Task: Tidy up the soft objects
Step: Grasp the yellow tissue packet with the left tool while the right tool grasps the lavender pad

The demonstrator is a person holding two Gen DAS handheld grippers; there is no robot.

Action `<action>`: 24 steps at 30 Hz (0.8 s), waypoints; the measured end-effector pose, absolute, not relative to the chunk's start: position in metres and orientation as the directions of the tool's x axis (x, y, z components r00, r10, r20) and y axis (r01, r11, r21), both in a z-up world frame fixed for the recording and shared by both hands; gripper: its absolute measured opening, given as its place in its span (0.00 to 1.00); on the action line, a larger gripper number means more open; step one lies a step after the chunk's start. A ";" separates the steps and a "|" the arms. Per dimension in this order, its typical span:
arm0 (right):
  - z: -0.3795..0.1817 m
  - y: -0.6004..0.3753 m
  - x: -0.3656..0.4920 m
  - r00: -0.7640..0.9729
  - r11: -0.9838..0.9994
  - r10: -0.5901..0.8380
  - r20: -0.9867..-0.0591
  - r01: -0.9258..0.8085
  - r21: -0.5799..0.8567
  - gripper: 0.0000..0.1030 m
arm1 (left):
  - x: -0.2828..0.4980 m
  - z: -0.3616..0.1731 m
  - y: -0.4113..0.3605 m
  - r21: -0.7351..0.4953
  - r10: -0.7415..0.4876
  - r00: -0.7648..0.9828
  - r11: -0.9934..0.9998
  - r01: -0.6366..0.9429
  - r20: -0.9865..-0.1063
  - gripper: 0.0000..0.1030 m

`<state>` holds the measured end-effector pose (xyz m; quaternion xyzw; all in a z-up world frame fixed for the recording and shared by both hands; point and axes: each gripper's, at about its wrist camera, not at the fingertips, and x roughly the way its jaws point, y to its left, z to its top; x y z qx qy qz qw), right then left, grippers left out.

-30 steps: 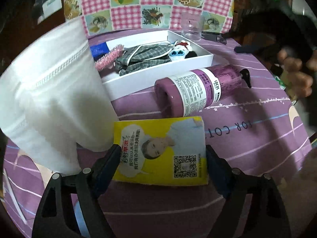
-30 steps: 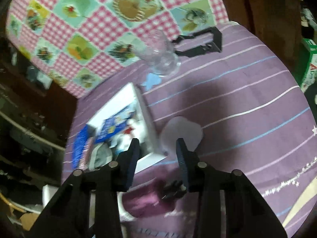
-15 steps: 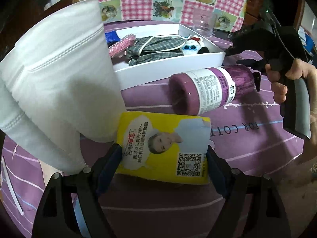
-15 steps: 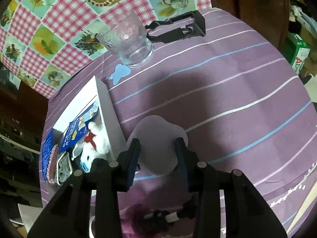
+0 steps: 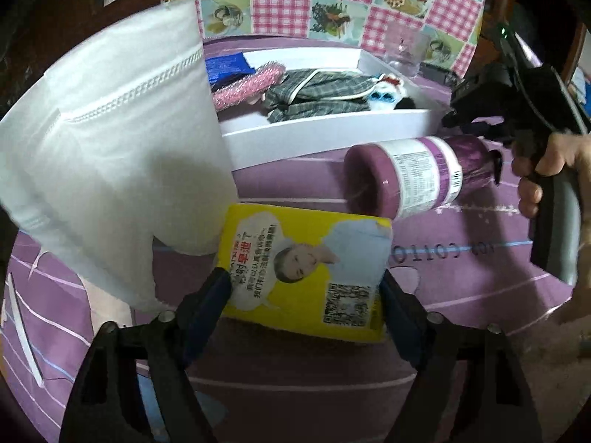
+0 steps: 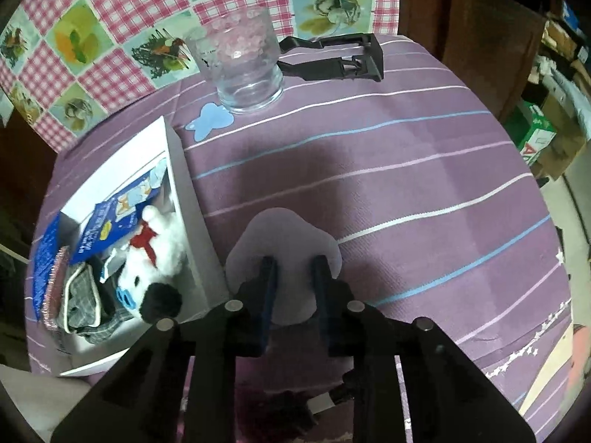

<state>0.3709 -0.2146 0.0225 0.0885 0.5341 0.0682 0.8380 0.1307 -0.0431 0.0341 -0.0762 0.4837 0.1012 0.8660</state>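
Note:
My left gripper (image 5: 304, 289) is shut on a yellow tissue packet (image 5: 306, 269) with a white tissue sheet (image 5: 110, 147) sticking up from it, held above the purple cloth. A white tray (image 5: 332, 133) beyond it holds plaid cloth (image 5: 317, 96), a pink scrubber (image 5: 247, 85) and a white plush toy (image 6: 155, 254). My right gripper (image 6: 293, 269) hovers open over a pale butterfly print (image 6: 284, 243) on the cloth, just right of the tray (image 6: 192, 214). Its body also shows in the left wrist view (image 5: 517, 99).
A purple pump bottle (image 5: 417, 173) lies on its side beside the tray. A glass of pink beads (image 6: 240, 62) and a black clip (image 6: 332, 59) stand at the table's far edge, before a checkered backdrop. Blue packets (image 6: 107, 229) lie in the tray.
My left gripper has lifted and tilted with the packet, moving closer to the tray. My right gripper has moved down and forward, over the pale butterfly print by the tray's right wall.

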 end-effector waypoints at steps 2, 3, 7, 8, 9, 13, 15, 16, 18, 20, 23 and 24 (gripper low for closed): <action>0.026 -0.220 0.370 0.416 0.967 0.239 -0.878 -0.015 0.256 0.15 | 0.129 0.038 -0.044 -0.060 0.074 0.526 0.971 -0.233 -0.847 0.73; 0.029 -0.223 0.369 0.417 0.962 0.251 -0.874 -0.007 0.273 0.08 | 0.129 0.039 -0.045 -0.068 0.063 0.530 0.972 -0.224 -0.846 0.71; 0.042 -0.231 0.363 0.418 0.928 0.346 -0.840 -0.023 0.371 0.00 | 0.126 0.046 -0.058 -0.036 0.071 0.541 0.982 -0.185 -0.838 0.50; 0.046 -0.231 0.361 0.423 0.926 0.353 -0.835 -0.031 0.376 0.00 | 0.125 0.046 -0.060 -0.032 0.070 0.538 0.984 -0.178 -0.840 0.48; 0.048 -0.231 0.360 0.431 0.930 0.343 -0.835 -0.033 0.365 0.00 | 0.125 0.045 -0.062 -0.027 0.070 0.532 0.985 -0.172 -0.844 0.47; 0.054 -0.232 0.356 0.436 0.910 0.389 -0.812 -0.044 0.412 0.00 | 0.126 0.044 -0.060 -0.034 0.062 0.529 0.985 -0.170 -0.846 0.45; 0.056 -0.237 0.355 0.432 0.889 0.430 -0.793 -0.049 0.456 0.00 | 0.126 0.045 -0.058 -0.053 0.046 0.537 0.984 -0.168 -0.843 0.42; 0.057 -0.240 0.355 0.433 0.877 0.450 -0.781 -0.051 0.477 0.00 | 0.125 0.046 -0.056 -0.070 0.031 0.543 0.984 -0.164 -0.839 0.38; 0.061 -0.248 0.353 0.440 0.856 0.481 -0.758 -0.046 0.516 0.00 | 0.125 0.047 -0.056 -0.085 0.017 0.551 0.984 -0.158 -0.834 0.33; 0.064 -0.251 0.351 0.452 0.859 0.473 -0.757 -0.046 0.510 0.00 | 0.125 0.048 -0.057 -0.096 0.002 0.556 0.984 -0.147 -0.831 0.26; 0.061 -0.254 0.354 0.470 0.864 0.456 -0.755 -0.033 0.502 0.01 | 0.125 0.047 -0.057 -0.132 -0.038 0.547 0.982 -0.134 -0.836 0.14; 0.058 -0.256 0.357 0.469 0.856 0.466 -0.750 -0.025 0.516 0.02 | 0.126 0.045 -0.056 -0.150 -0.056 0.540 0.980 -0.131 -0.840 0.12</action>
